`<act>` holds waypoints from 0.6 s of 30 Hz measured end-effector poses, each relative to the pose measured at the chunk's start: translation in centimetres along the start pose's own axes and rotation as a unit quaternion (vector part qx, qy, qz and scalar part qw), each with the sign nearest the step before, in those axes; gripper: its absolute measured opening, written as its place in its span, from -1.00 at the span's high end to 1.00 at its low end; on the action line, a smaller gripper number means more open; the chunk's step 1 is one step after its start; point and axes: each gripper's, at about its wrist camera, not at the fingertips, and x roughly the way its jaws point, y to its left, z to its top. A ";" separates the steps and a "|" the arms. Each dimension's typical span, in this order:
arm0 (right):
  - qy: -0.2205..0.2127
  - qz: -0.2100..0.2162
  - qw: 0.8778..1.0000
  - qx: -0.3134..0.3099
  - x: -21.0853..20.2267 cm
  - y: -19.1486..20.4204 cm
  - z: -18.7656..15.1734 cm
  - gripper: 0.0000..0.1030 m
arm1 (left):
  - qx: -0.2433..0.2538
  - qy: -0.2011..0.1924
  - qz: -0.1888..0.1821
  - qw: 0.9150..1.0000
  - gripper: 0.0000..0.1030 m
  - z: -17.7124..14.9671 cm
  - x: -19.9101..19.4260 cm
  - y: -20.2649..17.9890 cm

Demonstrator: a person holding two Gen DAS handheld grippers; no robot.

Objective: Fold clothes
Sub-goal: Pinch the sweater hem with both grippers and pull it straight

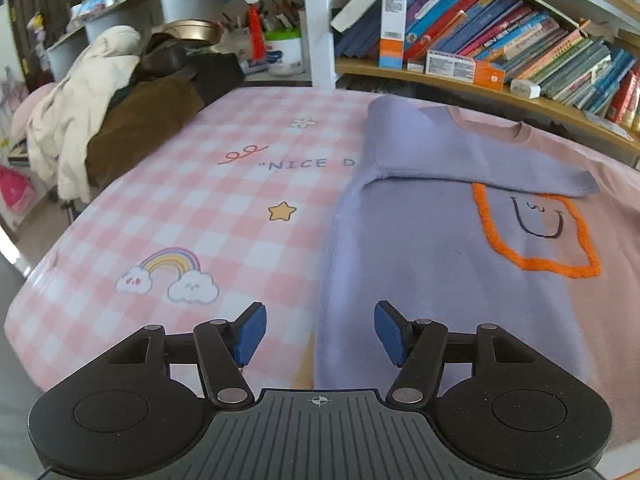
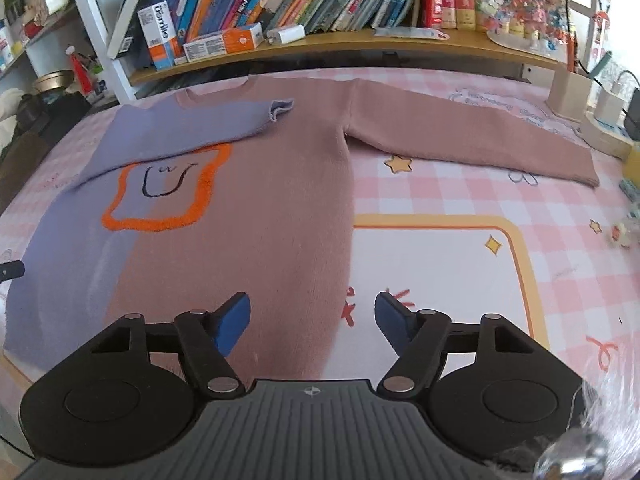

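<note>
The left tool hangs with its jaws apart and empty over the sweater's lilac edge. The right tool, also apart and empty, hovers at the pink hem. The sweater lies flat on the checked tabletop, lilac sleeve folded across its chest, pink sleeve outstretched.

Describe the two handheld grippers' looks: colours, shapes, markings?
Both match. The left gripper and right gripper have matte black linkage arms with silver pivot pins, blue pads on the fingers, round black side housings, and a ribbed grey centre plate with a small crosshair mark. No cables or sleeves visible.
</note>
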 end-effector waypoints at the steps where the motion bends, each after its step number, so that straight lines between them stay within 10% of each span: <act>1: 0.004 -0.005 1.000 0.003 0.0 0.0 -0.1 -0.32 | -0.002 0.004 -0.007 1.000 -0.19 0.3 0.5 0.3; 12: 0.024 -0.039 0.998 0.031 0.0 0.9 -1.5 0.09 | -0.002 0.031 -0.066 0.997 -0.11 0.6 2.6 0.4; 18: 0.023 -0.032 0.998 0.044 0.0 1.7 -1.6 0.73 | -0.015 0.031 -0.103 0.994 0.91 1.5 3.1 0.8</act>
